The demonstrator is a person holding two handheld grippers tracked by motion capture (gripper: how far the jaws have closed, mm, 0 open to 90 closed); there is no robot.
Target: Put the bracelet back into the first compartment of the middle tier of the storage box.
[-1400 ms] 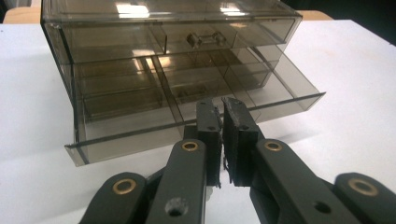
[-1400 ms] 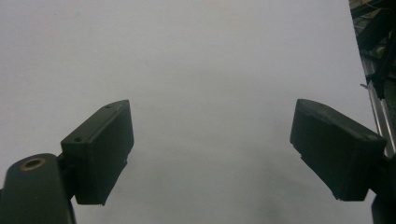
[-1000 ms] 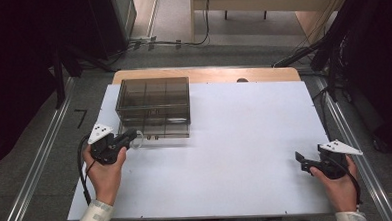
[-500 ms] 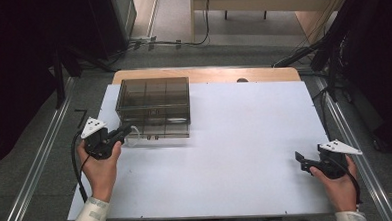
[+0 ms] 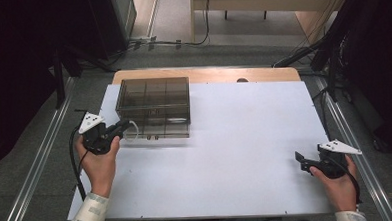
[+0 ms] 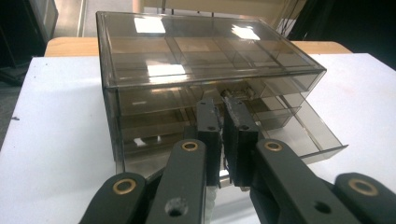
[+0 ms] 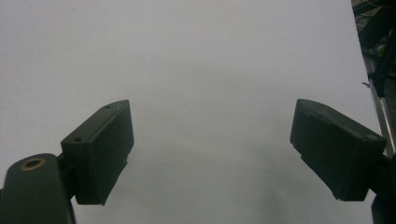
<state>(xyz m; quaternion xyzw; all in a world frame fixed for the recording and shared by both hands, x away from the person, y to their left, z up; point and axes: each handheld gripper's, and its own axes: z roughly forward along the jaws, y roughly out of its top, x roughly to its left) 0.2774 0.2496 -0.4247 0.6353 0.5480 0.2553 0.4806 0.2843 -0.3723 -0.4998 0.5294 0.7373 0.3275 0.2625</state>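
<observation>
Drawer box: smoked clear plastic organiser box with a divided top and stacked drawers (image 5: 154, 108); stands on the white table top (image 5: 235, 139) toward ten o'clock in the high view, squarely upright; in the left gripper view (image 6: 187, 70) it sits at twelve o'clock.

Lowest drawer: clear smoked tray (image 6: 299, 135), drawn partly out of the box front, its far corner pointing to four o'clock in the left gripper view.

Left gripper: black two-jaw hand tool (image 5: 120, 128) with a grey three-cornered plate, held at the box's front left corner, at nine o'clock of the table; its jaws are pinched narrow, with the pads (image 6: 226, 135) against the drawer front. Whether a handle is caught between them cannot be told.

Right gripper: matching black tool (image 5: 300, 161) at four o'clock of the table, well apart from the box; in the right gripper view (image 7: 210, 154) its jaws stand wide over bare white surface, holding nothing.

Hands: left hand (image 5: 100, 162) and right hand (image 5: 337, 184) enter from six o'clock.
</observation>
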